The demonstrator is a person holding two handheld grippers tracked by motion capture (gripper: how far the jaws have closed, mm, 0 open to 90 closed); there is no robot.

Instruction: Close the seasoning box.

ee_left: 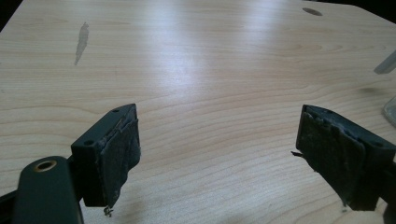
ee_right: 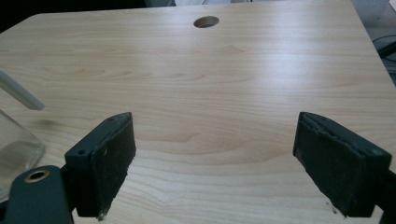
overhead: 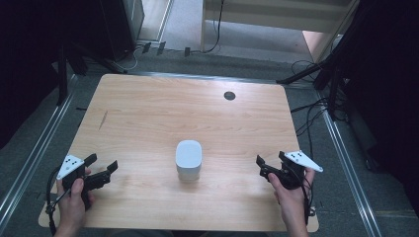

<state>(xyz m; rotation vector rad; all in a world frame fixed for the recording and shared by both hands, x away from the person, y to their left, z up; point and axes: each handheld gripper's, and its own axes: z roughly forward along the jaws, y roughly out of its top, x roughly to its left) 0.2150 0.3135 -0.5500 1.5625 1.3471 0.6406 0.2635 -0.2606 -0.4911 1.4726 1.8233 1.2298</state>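
Worn black pads line both grippers, left [overhead: 104,165] and right [overhead: 271,159], jaws apart over the smooth wooden table [overhead: 148,113], flanking a rounded white-lidded jar [overhead: 188,159].

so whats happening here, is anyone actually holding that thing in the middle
Not at this moment. A person sits at the wooden table with a handheld gripper in each hand. The left gripper and right gripper rest near the front corners, both with jaws wide open and nothing between them. A white-topped, clear-sided container stands upright between them, untouched. Apart from a round cable hole near its far edge, the tabletop is bare.
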